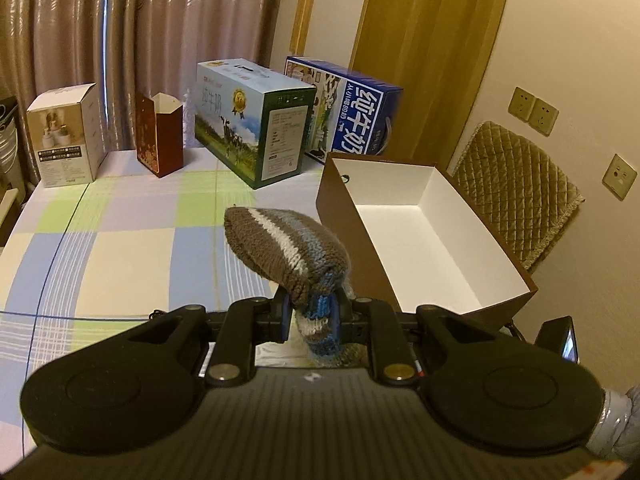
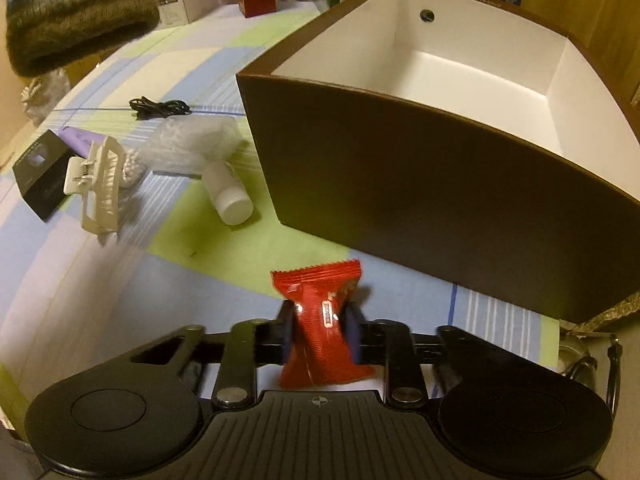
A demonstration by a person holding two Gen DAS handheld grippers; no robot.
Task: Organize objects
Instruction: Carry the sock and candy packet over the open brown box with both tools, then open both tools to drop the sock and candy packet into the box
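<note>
1. Two claws are in use, each loaded. Left to right along the back of the tabletop (image 1: 120, 232), under a checked cloth: a white carton (image 1: 66, 136), a red paper bag (image 1: 160, 136), a green-and-blue milk case (image 1: 252, 124) and a blue milk case (image 1: 348, 116).
2. The left claw (image 1: 311, 312) is clamped on the bunched end of a striped knit hat (image 1: 284, 248); the hat's body stands up and forward from the pads, clear of the cloth.
3. Loose items lie on the cloth left of the box: a black card box (image 2: 40, 172), a cream hair clip (image 2: 100, 184), a clear plastic bag (image 2: 192, 140), a white bottle (image 2: 230, 196) and a black cable (image 2: 160, 106).
4. The right claw (image 2: 322, 330) is clamped across the middle of a red snack packet (image 2: 320, 320), whose long axis runs fore and aft between the pads.
5. The brown open box (image 2: 400, 184), white inside and holding nothing visible, is the judged destination. It lies ahead and to the right of both claws. Its near wall stands between the right claw and the cavity, so the packet must clear that rim. From the left claw the opening is just beside the hat; that hand appears the nearer.
</note>
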